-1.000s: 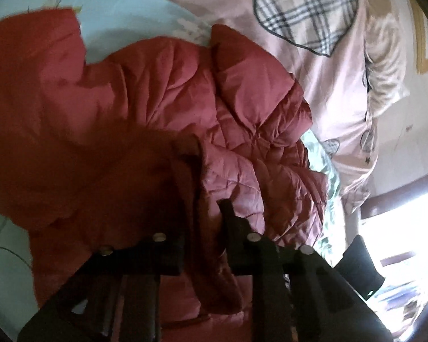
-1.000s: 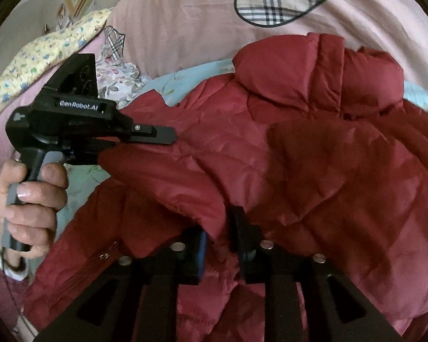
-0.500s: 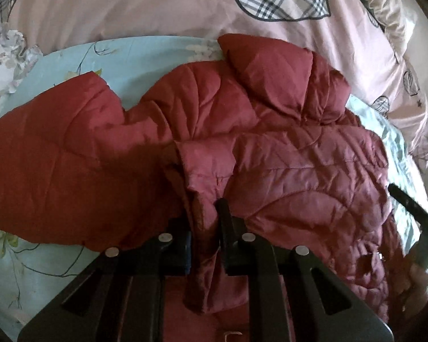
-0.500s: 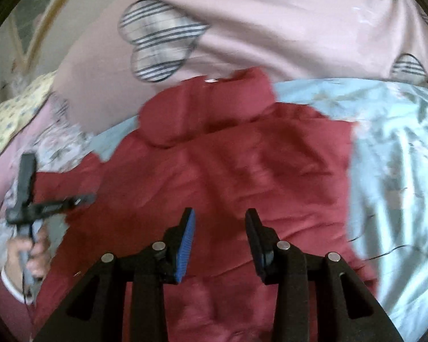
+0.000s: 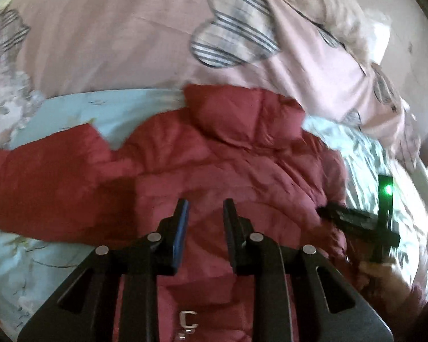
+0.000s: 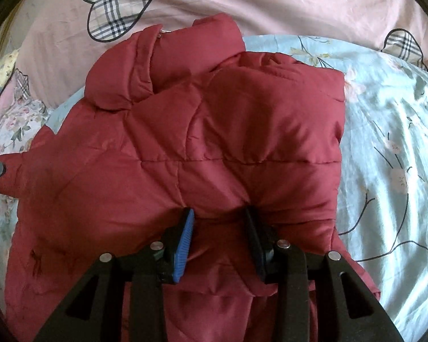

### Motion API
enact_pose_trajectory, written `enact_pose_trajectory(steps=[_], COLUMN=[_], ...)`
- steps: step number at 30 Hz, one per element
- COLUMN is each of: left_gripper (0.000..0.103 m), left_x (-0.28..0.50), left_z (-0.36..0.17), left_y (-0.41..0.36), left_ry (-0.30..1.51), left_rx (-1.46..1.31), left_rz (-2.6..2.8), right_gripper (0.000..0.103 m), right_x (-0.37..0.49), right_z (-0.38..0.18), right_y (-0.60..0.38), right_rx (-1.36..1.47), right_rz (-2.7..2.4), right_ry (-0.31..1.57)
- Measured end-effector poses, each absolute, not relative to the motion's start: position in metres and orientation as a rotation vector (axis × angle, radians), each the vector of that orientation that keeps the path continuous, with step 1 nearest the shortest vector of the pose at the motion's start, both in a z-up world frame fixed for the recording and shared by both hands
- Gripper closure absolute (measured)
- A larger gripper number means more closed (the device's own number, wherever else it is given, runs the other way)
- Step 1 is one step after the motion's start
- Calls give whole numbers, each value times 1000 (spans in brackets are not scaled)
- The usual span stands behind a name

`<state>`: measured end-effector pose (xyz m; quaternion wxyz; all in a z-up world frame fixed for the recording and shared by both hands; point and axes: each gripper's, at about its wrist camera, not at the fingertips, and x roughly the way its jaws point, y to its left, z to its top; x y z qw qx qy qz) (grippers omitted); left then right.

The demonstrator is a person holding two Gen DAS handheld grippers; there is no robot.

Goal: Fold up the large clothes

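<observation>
Blue floral sheet (image 6: 391, 148) bears a red jacket (image 6: 185, 142), lower edge cut off; left gripper (image 5: 205, 213), just opening, and right gripper (image 6: 218, 222) gape empty.

Pink duvet (image 6: 271, 2) w/ plaid hearts at back; lt blue floral sheet (image 6: 385, 148) in front of it.

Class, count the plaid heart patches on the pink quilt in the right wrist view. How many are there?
2. One large plaid heart sits upper left on the pink quilt, beyond the red jacket. A smaller one shows at right, partly hidden; others may lie outside view.
</observation>
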<state>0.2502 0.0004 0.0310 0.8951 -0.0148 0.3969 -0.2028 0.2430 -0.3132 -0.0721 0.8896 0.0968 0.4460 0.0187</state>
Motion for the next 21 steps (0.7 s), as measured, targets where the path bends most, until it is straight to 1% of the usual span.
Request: enact_pose_trajectory(steps=[2, 4, 7, 9, 13, 15, 17, 21], left_gripper=[82, 82, 82, 82, 82, 82, 82, 82], left_x=[257, 272, 282, 284, 286, 284, 284, 288], left_z=[14, -14, -43, -47, -47, -48, -50, -57], left_y=[-15, -23, -16, -10, -12, -11, -9, -5], left_ry=[866, 937, 1005, 1007, 1014, 1012, 1013, 1027], left_rx=[22, 56, 30, -11, -6, -4, -16, -53], left_rz=[-395, -353, -341, -354, -347, -350, -359, -376], right_gripper=[64, 64, 64, 62, 62, 62, 62, 62], right_x=[243, 244, 237, 230, 230, 238, 248, 252], right_z=[-72, -71, -60, -45, -32, -40, -63, -78], right_y=[-313, -312, -311, -303, -281, -275, -275, -286], right_rx=[201, 204, 209, 203, 145, 105, 79, 122], right_rz=[38, 37, 27, 42, 83, 75, 48, 70], right_ry=[925, 927, 915, 875, 854, 899, 983, 971])
